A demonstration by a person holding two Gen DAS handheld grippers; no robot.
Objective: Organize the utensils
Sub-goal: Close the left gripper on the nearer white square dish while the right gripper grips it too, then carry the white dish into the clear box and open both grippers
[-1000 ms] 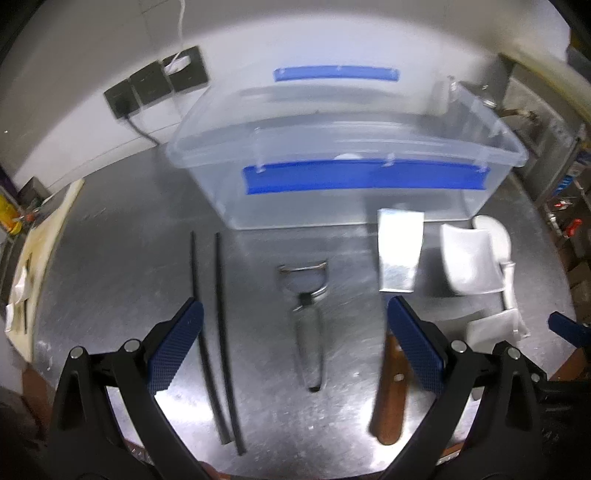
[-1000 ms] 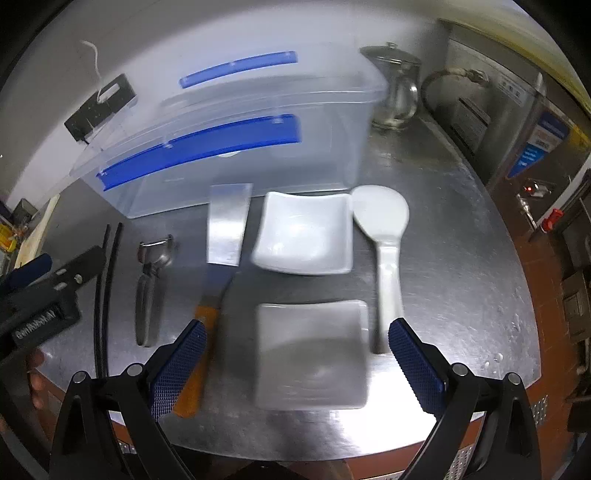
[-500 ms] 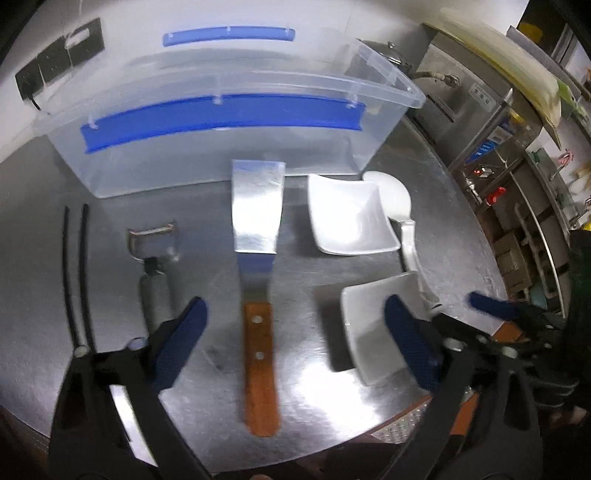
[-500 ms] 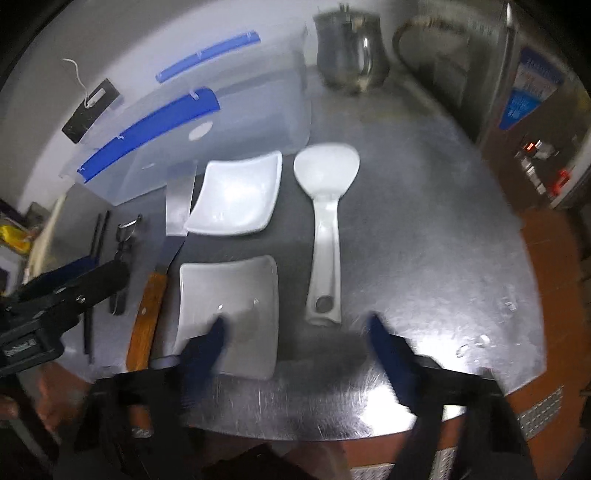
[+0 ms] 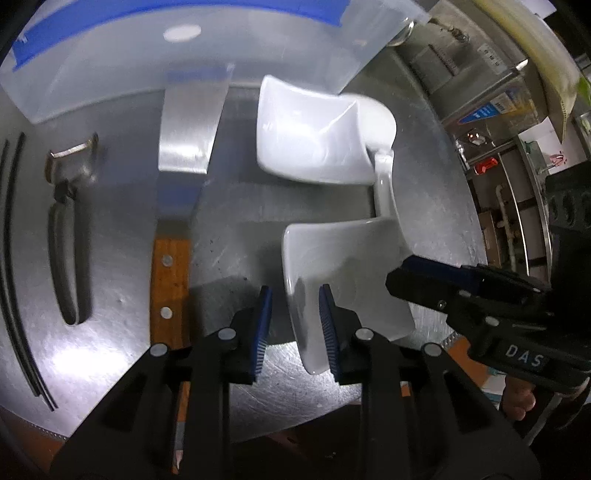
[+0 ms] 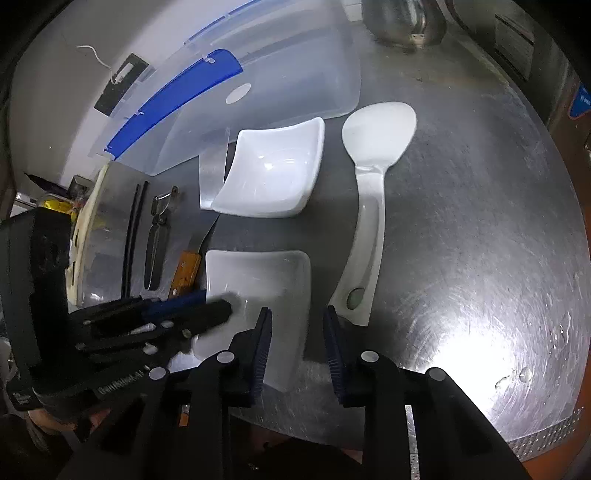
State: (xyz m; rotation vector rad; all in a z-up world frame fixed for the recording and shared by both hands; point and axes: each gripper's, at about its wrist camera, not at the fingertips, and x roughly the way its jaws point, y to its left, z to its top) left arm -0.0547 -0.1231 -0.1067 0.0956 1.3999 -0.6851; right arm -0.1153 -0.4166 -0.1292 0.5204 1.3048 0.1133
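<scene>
The near white square dish [image 5: 343, 273] [image 6: 266, 273] lies at the table's front edge. My left gripper [image 5: 295, 325] straddles its left rim, jaws narrowed with a gap still showing. My right gripper [image 6: 297, 343] straddles its right rim the same way. A second white dish [image 5: 310, 136] [image 6: 269, 173] sits behind it. A white rice paddle [image 6: 369, 177], a wood-handled metal scraper [image 5: 177, 206], a peeler [image 5: 66, 229] and black chopsticks [image 5: 14, 280] lie around.
A clear plastic bin with blue handles [image 5: 147, 48] [image 6: 258, 70] stands at the back of the steel table [image 6: 480, 240]. A metal kettle [image 6: 402, 22] is behind it on the right. The table's front edge is right under both grippers.
Both grippers moved in on the near dish and narrowed their jaws from wide open. The left one swung right from the peeler and scraper.
</scene>
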